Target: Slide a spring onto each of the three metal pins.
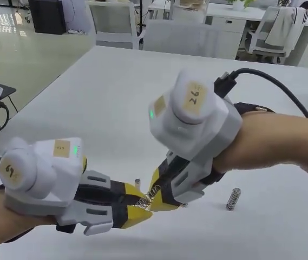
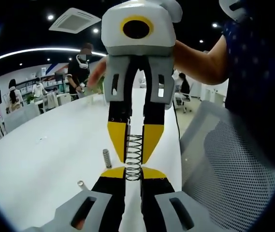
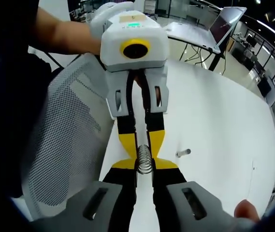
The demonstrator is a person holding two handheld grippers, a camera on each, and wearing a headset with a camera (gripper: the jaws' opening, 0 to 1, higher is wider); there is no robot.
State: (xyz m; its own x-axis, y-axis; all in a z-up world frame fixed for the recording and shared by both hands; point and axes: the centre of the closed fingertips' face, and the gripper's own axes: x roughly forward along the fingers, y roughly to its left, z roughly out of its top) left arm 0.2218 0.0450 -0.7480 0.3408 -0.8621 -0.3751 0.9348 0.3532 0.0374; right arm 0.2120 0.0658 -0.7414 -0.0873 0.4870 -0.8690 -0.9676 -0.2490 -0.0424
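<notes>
Jaws of the left gripper, black with yellow tips, stand almost closed and pinch the near end of a coiled silver metal spring between their tips. Jaws of the right gripper, the same black and yellow, meet them tip to tip from the opposite side. They are set just as narrowly on the other end of that spring. The coil bridges the two pairs and lies lengthwise along both.

In the left gripper view the spring runs straight up from the left tips into the slot between the right gripper's yellow tips. In the right gripper view it is seen more end-on, seated between the right tips, with the left gripper's yellow tips just beyond it. In the head view all four tips meet low over the white tabletop, and the spring is a thin pale coil between them.

A short silver metal pin stands upright on the tabletop just beside the meeting jaws, on the side that lies left in the left gripper view. It is apart from the held spring. A second pin stands nearer that gripper's body on the same side. A second metal spring sits on the tabletop beyond the right gripper's jaws, well apart from both pairs.
</notes>
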